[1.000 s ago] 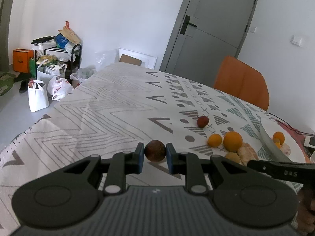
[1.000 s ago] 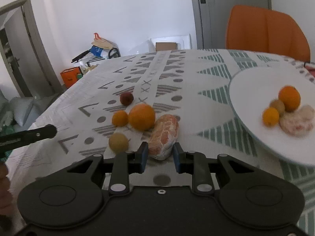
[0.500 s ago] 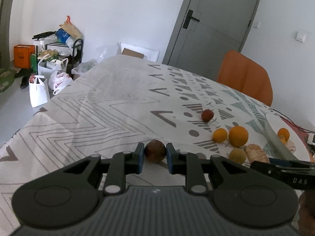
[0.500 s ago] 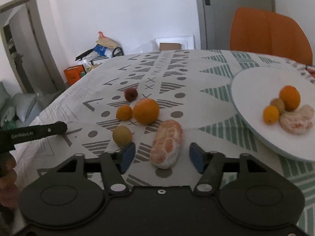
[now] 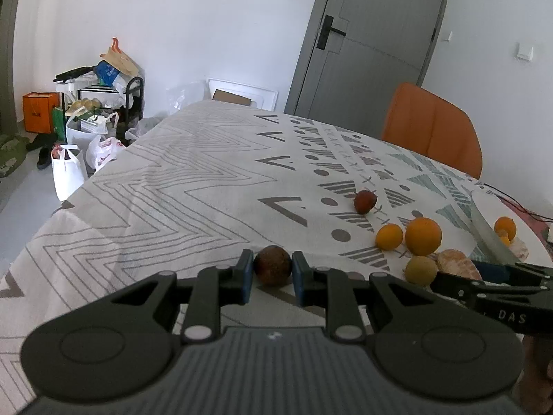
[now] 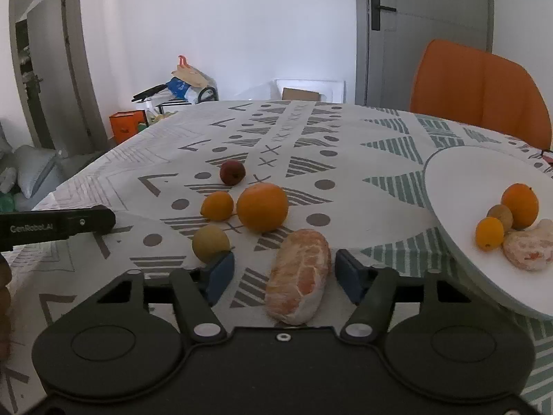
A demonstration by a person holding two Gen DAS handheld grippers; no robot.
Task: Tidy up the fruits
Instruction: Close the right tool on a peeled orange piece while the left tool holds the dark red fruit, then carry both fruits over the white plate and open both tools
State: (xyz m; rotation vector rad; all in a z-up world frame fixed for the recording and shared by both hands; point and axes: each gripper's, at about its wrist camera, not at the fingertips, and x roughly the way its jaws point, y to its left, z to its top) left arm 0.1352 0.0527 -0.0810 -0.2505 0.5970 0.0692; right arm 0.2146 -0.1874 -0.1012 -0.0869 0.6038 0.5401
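Peeled citrus waiting between the right claw's spread pads

Right claw point(image 6: 283, 273) is standing about half open — its jaws have just been opening and then easing in — with the peeled, pale-orange citrus piece point(image 6: 299, 275) lying on the cloth between the blue pads point(image 6: 347, 275), neither pad touching it. Closing gently looks wise, since bare segments are likely to be soft and could tear or squirt; centring the piece first, nearer its thick middle, should be helping it lift level toward the white round plate point(image 6: 459, 176) at the right, where two oranges, a small brownish fruit and another peeled piece are already sitting. Left claw point(image 5: 273, 271) is gripping a small dark-brown round fruit point(image 5: 273, 264) tightly.

Near the peeled piece a yellow-green round fruit point(image 6: 211, 247) is sitting just beside the left pad — worth avoiding. A large orange point(image 6: 262, 205), a small orange point(image 6: 217, 205) and a dark-red fruit point(image 6: 232, 172) are lying further off.

The table is wearing a white cloth with grey and green geometric prints point(image 6: 345, 138). Beyond it are standing an orange chair point(image 6: 477, 90), a grey door point(image 5: 373, 41) and a cluttered rack with shopping bags point(image 5: 86, 103).
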